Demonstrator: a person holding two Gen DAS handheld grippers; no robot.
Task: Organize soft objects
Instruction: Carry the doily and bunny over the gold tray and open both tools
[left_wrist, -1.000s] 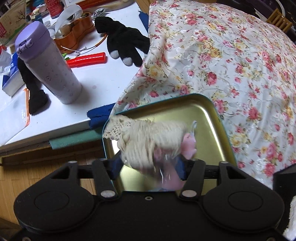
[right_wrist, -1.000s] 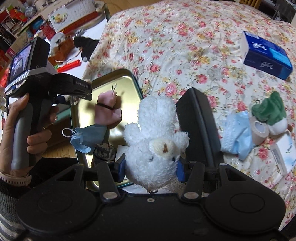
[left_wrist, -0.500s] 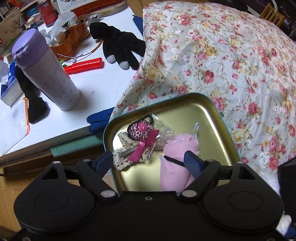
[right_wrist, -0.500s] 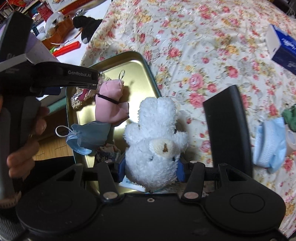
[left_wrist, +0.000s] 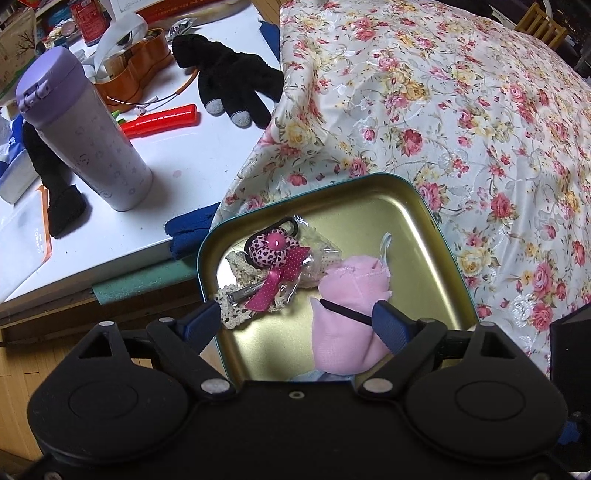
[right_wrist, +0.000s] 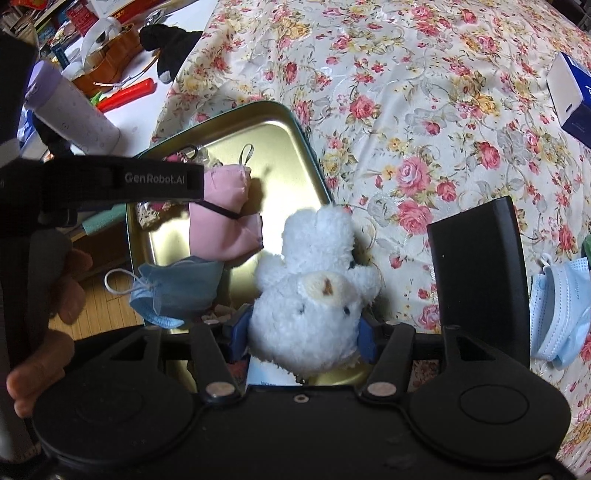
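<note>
A gold tin tray lies on the floral bedspread. In it lie a pink cloth bundle, a pink hair tie with lace and a blue face mask. My left gripper is open and empty just above the tray's near end. My right gripper is shut on a white plush bear, held above the tray's right edge.
A white desk to the left holds a lavender bottle, a black glove and a red pen. A black box, another face mask and a blue tissue box lie on the bedspread.
My left gripper opened and let go of the lace and hair tie bundle, which now lies in the tray. My right gripper moved the bear closer over the tray.
</note>
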